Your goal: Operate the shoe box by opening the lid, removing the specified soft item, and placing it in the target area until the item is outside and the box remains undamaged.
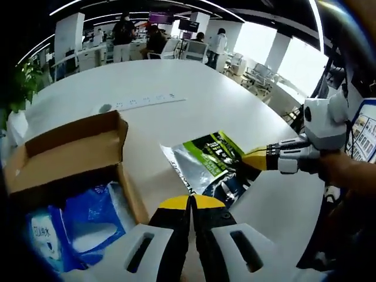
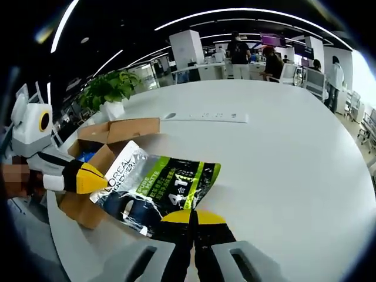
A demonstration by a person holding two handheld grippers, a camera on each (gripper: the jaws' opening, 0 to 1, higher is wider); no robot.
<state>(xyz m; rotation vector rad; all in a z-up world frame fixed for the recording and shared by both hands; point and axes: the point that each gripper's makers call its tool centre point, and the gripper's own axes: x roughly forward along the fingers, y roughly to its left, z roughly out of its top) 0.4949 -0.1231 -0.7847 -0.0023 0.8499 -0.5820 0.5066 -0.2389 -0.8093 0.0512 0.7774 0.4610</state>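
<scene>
Right gripper view has the right gripper [image 2: 192,218] pinched on the green sachet [image 2: 160,187], already out of the open shoe box [image 1: 70,154] and above the white table [image 1: 205,100]. Left gripper [image 1: 191,202] closed, holding nothing. Setting it down is what's left, I'd say.

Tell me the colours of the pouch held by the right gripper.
The pouch is black and lime green with a silvery edge, clearest in the right gripper view.
</scene>
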